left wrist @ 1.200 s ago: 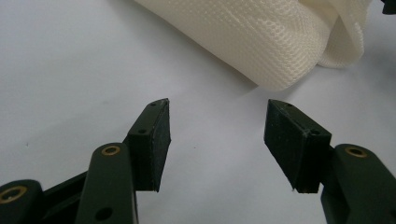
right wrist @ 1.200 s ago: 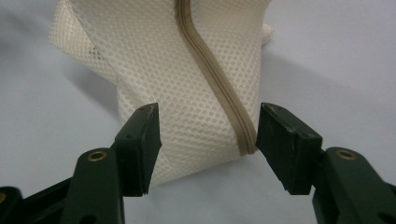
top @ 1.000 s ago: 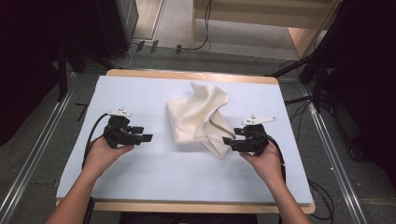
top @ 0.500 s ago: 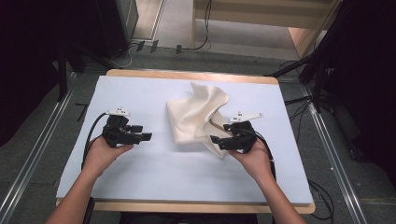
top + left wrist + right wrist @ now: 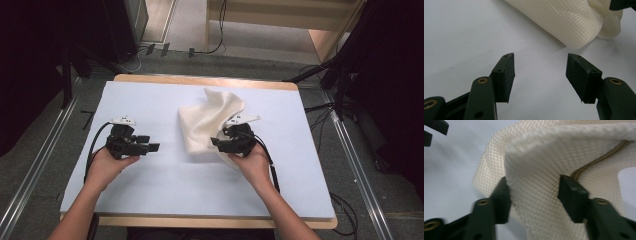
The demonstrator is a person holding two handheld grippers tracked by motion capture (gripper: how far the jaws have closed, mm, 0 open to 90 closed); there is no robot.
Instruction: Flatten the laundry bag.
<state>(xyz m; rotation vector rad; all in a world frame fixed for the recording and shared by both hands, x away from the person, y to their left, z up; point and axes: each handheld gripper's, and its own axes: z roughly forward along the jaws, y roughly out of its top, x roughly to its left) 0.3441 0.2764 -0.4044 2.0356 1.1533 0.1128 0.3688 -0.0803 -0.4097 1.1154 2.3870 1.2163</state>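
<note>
Nearby, black cables [image 5: 165, 50] beyond table [image 5: 150, 190]

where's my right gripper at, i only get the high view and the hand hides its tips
Observer: In the right gripper view the right gripper has a fold of the cream mesh cloth between its jaws, which have just been closing.
Operator: anything on that fold
Observer: A tan stitched seam runs beside one pad.
Operator: left one got cloth too
Observer: No. In the left gripper view the left gripper is open over bare table cover, short of the cloth's edge.
</note>
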